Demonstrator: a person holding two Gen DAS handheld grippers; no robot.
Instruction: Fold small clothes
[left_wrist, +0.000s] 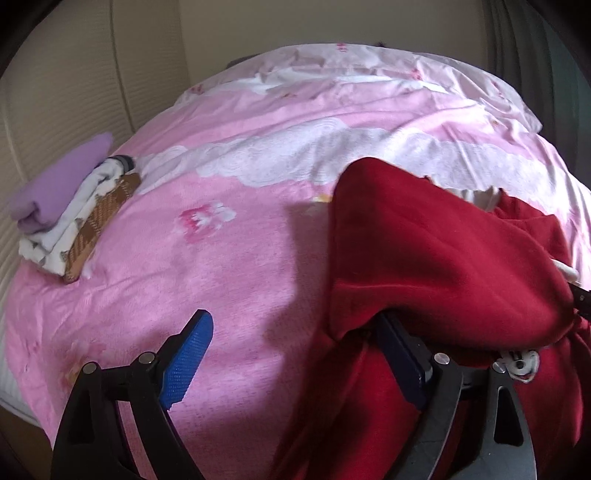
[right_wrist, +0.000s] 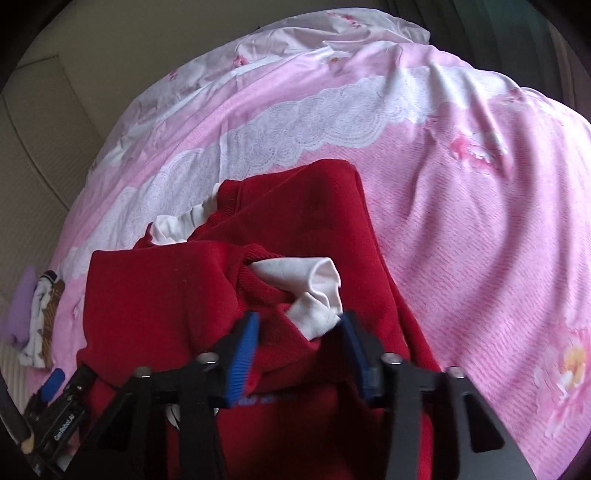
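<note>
Inspecting the fold of the red garment (right_wrist: 166, 295), lying crumpled on the pink bedspread (left_wrist: 221, 277), near its front edge and well apart from the stack of folded clothes (left_wrist: 66, 218) at the far left. Judging the step as a sleeve or side panel being brought in over the body: one red flap already lying across the middle, the white cuff (right_wrist: 314, 284) poking out of the red sleeve end.

Noting the right gripper (right_wrist: 301, 321) with jaws drawn narrow around a bunched ridge of red cloth just below the cuff; pads blurred, yet cloth filling the gap, so reading it as a pinch on the garment. Noting the left gripper (left_wrist: 295, 325) standing wide, holding nothing; red cloth merely draping over one finger, the other blue pad hanging bare above the bedspread.

Recording both tools pitching steeply down toward the bed, side by side, left one at the garment's left margin.

Advising, for the next move: freeing the draped finger, taking a matching hold on the left edge, then carrying the pinched part across and laying it flat, keeping the cuff tucked in. Flagging a risk of dragging the whole garment, given the soft, thick cloth.
</note>
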